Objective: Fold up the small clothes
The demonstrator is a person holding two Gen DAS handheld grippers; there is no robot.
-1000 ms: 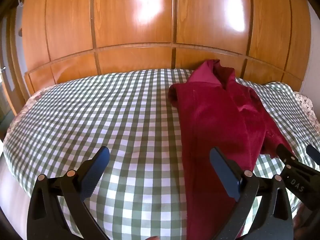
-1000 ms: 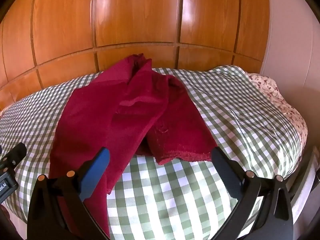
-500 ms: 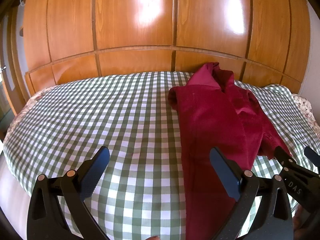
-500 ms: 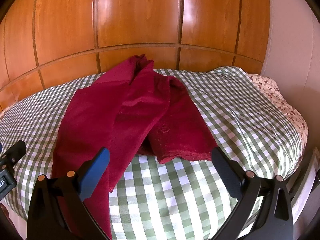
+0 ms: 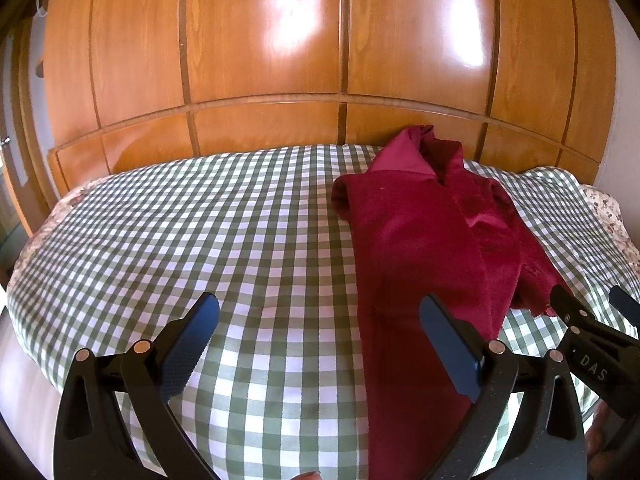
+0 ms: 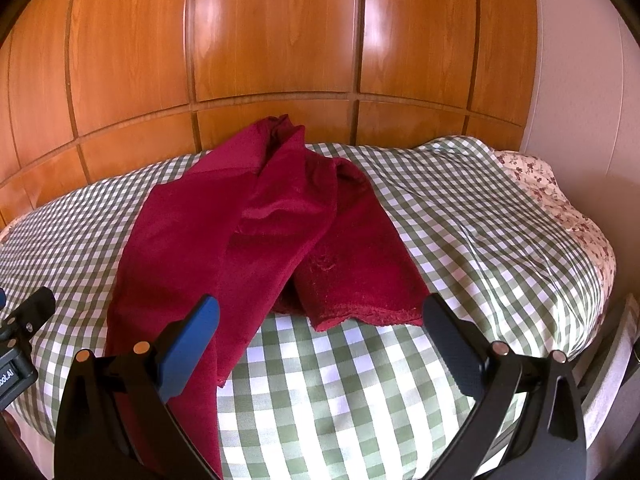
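The soft dark-red velvet garment lies spread on the green-and-white checked bed cover, mid-frame, ready for folding. Left gripper and right gripper hang wide apart, holding nothing.

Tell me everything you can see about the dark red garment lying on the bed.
The dark red garment is a small piece of clothing in a plush, velvety-looking fabric. It lies mostly flat on the green-and-white checked bedcover, lengthwise toward the wooden wardrobe. Its far end is bunched, showing a smoother lining. One long panel runs toward the near edge of the bed; a shorter part on the right is folded over, ending in a rough hem. Both grippers are open and neither touches it.
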